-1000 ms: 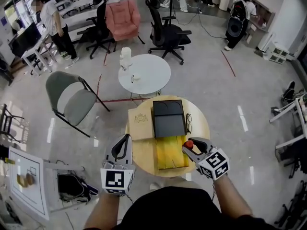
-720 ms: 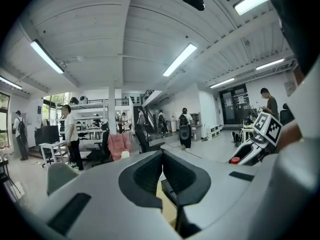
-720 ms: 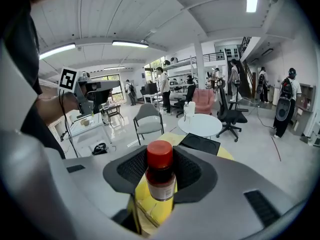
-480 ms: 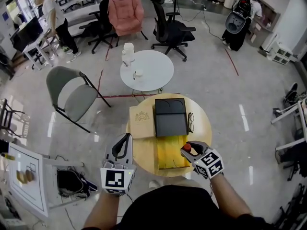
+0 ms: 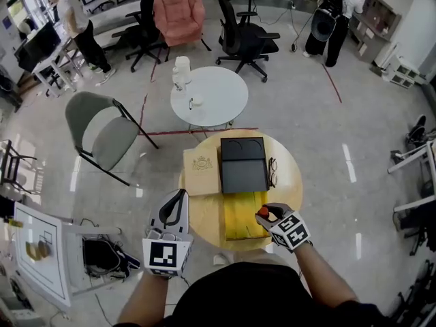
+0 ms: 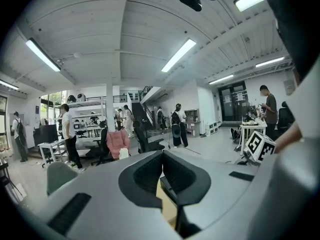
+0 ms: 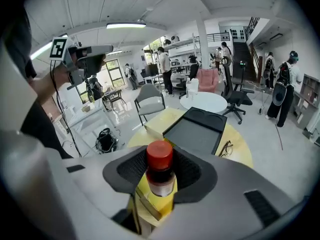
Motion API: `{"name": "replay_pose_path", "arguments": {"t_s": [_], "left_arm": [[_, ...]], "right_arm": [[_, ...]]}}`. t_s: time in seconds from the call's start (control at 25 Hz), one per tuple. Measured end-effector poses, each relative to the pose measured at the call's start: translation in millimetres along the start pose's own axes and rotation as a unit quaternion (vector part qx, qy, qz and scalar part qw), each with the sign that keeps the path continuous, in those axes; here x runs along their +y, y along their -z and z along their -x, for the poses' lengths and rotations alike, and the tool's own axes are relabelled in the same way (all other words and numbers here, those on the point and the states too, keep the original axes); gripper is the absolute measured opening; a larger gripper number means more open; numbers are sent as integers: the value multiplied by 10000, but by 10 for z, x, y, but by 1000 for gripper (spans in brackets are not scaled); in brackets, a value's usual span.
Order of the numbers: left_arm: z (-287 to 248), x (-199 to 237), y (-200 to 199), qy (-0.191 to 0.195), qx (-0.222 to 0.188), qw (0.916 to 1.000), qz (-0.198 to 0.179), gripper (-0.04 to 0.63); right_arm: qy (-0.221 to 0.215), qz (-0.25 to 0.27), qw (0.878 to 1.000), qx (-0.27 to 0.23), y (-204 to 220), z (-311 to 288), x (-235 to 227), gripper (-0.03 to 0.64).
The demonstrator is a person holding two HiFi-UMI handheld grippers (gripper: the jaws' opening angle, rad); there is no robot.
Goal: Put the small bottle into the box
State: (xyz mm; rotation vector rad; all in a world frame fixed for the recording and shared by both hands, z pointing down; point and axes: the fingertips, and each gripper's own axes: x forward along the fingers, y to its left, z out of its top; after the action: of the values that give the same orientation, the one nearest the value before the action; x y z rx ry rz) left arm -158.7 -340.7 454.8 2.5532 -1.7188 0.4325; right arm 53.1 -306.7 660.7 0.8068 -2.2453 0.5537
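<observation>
The small bottle (image 7: 160, 176), with a red cap and dark contents, stands upright between the jaws of my right gripper (image 7: 160, 171), which is shut on it. In the head view the bottle (image 5: 263, 212) and right gripper (image 5: 267, 215) hover at the right edge of the open yellow box (image 5: 242, 218) on the round wooden table (image 5: 291, 177). The yellow box (image 7: 145, 200) shows just below the bottle. My left gripper (image 5: 178, 197) is held off the table's left front edge. Its jaws meet with nothing between them (image 6: 162, 171).
A black tray-like lid (image 5: 242, 165) lies behind the yellow box, with a beige box (image 5: 199, 173) on its left and a pair of glasses (image 5: 274, 172) on its right. Farther off stand a white round table (image 5: 208, 97), a folding chair (image 5: 102, 135) and several people.
My right gripper has carried the bottle leftward and nearer to me, up to the yellow box's right edge. The left gripper has stayed where it was.
</observation>
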Motion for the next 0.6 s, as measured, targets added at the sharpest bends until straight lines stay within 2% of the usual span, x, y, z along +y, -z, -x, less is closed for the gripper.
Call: {"name": "replay_pose_path", "arguments": {"t_s": [0.36,0.6], "left_arm": [[-138,-145,-47,149,-53,9998,150,18],[-224,-182,-9,151,56,9997,168,18]], "right_arm": [[-152,-241,9987,431,418,-304,-142,167],[-278,-246,9972,653,596,-479,-191,167]]}}
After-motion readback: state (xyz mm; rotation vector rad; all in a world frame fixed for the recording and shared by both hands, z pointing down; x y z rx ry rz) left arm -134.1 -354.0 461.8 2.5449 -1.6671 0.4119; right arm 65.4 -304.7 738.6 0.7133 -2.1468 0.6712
